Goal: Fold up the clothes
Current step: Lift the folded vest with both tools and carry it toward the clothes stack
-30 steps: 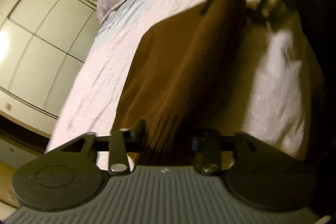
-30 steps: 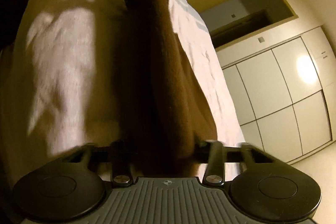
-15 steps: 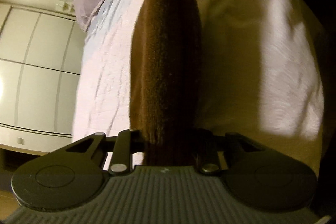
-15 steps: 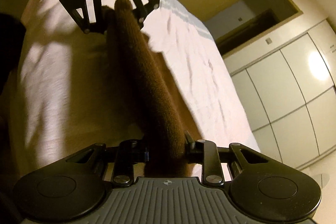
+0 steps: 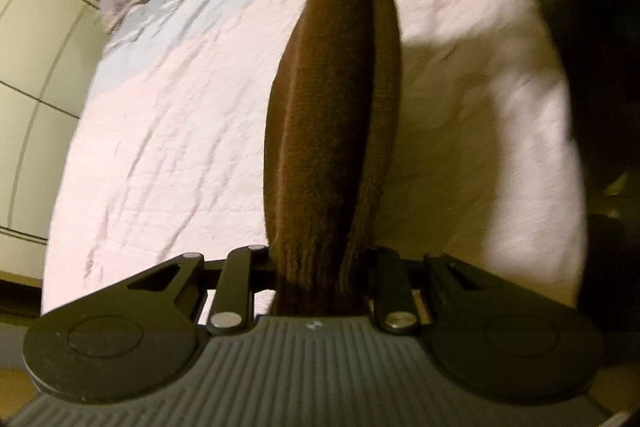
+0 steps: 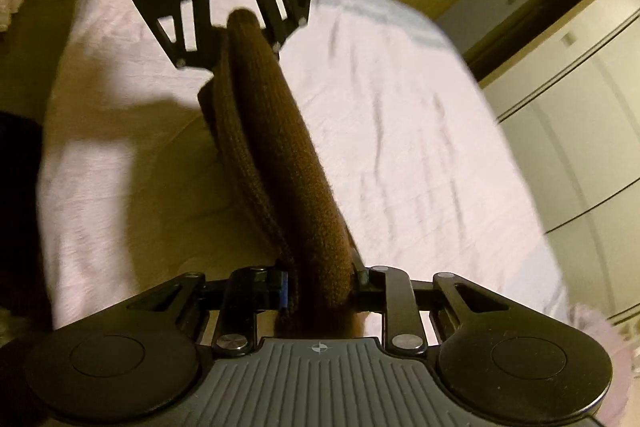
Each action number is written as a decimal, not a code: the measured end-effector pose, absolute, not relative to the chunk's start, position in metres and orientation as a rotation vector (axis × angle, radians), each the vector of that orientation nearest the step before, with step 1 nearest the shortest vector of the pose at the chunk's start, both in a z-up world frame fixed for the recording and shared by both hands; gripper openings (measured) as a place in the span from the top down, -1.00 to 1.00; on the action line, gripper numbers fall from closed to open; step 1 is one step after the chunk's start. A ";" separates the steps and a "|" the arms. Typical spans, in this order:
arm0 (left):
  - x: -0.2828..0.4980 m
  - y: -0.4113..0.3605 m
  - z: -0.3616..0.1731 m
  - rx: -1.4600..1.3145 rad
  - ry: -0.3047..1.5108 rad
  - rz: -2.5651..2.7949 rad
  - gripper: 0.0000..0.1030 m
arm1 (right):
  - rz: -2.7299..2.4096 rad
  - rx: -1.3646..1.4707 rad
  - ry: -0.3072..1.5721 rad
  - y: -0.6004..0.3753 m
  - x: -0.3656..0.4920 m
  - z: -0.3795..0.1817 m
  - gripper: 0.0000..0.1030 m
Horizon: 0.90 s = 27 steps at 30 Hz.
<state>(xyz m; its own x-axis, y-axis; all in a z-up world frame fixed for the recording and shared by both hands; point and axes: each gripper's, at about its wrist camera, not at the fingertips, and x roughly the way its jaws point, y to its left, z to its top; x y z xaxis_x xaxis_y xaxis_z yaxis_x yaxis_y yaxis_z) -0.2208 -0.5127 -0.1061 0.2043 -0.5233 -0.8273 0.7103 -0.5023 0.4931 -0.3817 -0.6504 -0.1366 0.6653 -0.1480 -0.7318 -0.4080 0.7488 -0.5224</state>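
Brown knit garment (image 5: 332,115) is stretched taut above the bed (image 5: 168,147), doubled layers hanging together. Left gripper (image 5: 320,267) and right gripper (image 6: 316,283) each clamp one end, probably to keep the fold edge straight over the bed.

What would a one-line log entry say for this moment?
step: fold | left gripper: shut on garment | right gripper: shut on garment | garment: brown knit, stretched between grippers above bed
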 end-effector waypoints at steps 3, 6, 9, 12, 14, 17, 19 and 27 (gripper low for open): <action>-0.230 -0.514 -0.068 1.456 0.244 -1.564 0.63 | 0.194 -0.653 0.934 -0.656 -0.384 -0.091 0.54; -0.242 -0.522 -0.028 1.439 0.311 -1.603 0.63 | 0.213 -0.556 1.007 -0.665 -0.390 -0.045 0.54; -0.258 -0.527 0.006 1.424 0.361 -1.636 0.63 | 0.230 -0.511 1.064 -0.671 -0.405 -0.010 0.54; -0.278 -0.536 0.035 1.417 0.367 -1.660 0.63 | 0.219 -0.468 1.087 -0.679 -0.421 0.024 0.54; -0.289 -0.544 0.048 1.411 0.364 -1.672 0.63 | 0.200 -0.447 1.093 -0.685 -0.428 0.043 0.54; -0.302 -0.558 0.063 1.405 0.355 -1.684 0.63 | 0.169 -0.428 1.101 -0.701 -0.446 0.060 0.54; -0.309 -0.573 0.068 1.410 0.348 -1.697 0.63 | 0.149 -0.423 1.108 -0.709 -0.448 0.067 0.54; -0.328 -0.609 0.070 1.428 0.259 -1.758 0.63 | 0.020 -0.408 1.123 -0.714 -0.463 0.088 0.54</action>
<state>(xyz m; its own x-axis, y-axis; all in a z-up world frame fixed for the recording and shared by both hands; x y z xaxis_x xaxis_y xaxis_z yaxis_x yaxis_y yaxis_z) -0.3280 -0.6090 0.0701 -0.0031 -0.4678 -0.8838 0.7027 -0.6298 0.3310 -0.4634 -0.7136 0.0878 0.4409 -0.1877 -0.8777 -0.2187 0.9260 -0.3079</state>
